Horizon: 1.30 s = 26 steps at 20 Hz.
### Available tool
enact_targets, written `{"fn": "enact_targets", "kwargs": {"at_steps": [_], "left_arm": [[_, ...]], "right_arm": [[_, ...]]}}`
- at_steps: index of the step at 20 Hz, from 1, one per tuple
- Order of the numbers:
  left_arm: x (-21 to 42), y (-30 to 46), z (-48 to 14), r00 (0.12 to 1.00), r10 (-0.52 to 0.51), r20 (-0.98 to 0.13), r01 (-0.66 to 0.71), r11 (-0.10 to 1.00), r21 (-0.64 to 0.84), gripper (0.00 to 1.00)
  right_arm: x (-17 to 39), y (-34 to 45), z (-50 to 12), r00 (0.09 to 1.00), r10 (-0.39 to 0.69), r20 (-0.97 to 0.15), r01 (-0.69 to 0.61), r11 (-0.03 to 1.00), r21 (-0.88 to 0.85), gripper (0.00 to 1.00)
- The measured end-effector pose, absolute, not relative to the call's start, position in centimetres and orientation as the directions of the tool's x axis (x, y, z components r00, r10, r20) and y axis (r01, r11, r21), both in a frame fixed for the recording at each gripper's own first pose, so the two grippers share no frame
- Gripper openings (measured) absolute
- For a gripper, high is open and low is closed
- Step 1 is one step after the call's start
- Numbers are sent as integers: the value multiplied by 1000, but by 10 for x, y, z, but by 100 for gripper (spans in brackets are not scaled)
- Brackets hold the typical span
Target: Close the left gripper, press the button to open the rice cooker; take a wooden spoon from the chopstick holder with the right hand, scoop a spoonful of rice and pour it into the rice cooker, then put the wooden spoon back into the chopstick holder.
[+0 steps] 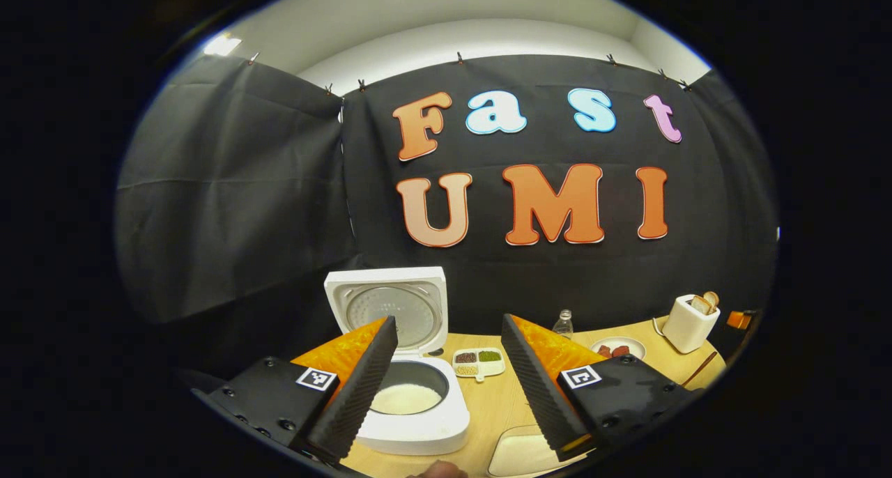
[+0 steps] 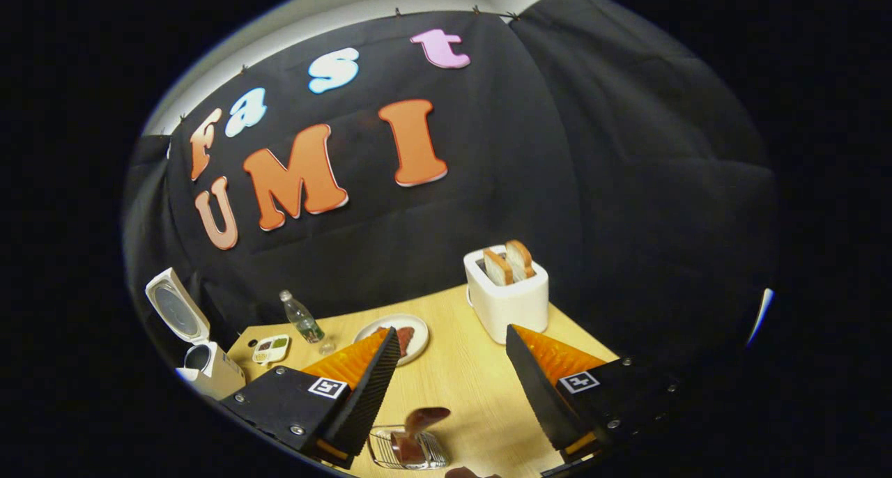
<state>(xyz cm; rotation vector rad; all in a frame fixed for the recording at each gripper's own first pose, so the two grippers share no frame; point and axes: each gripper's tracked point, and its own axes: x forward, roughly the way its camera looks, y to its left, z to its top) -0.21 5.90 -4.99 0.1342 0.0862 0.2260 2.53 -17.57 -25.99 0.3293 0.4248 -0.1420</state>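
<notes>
Both jaws open, rice cooker (image 1: 411, 366) lid up, toaster (image 2: 507, 293) w/ 2 slices, plate (image 2: 394, 335) nearby

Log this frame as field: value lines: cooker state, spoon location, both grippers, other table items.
rice cooker: lid up, white rice in the inner pot
wooden spoon: standing in the wire chopstick holder, bowl end up
left gripper: open, holding nothing, cooker pot seen between its fingers
right gripper: open, holding nothing, above the holder
toaster: two bread slices sticking up
plate: dark food on it
bottle: upright, near the plate
sectioned dish: grains or beans in separate compartments
table: light wood
</notes>
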Motion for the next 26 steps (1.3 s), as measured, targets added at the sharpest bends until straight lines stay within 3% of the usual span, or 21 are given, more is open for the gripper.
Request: {"fn": "enact_targets", "kwargs": {"at_steps": [3, 8, 11, 26], "left_arm": [[-1, 69, -38, 973, 228, -46, -221, 968, 114, 100], [-8, 95, -18, 970, 244, 0, -243, 967, 77, 100], [-9, 111, -10, 967, 253, 14, -253, 966, 54, 99], [-4, 127, 10, 975, 198, 99, -203, 978, 46, 99]], "right_arm": [[46, -135, -187, 954, -15, -300, 104, 954, 282, 95], [60, -49, -102, 974, 133, -183, -64, 939, 339, 94], [62, -21, -62, 983, 146, -110, -107, 948, 300, 95], [34, 64, -27, 981, 186, -51, -170, 959, 225, 95]]}}
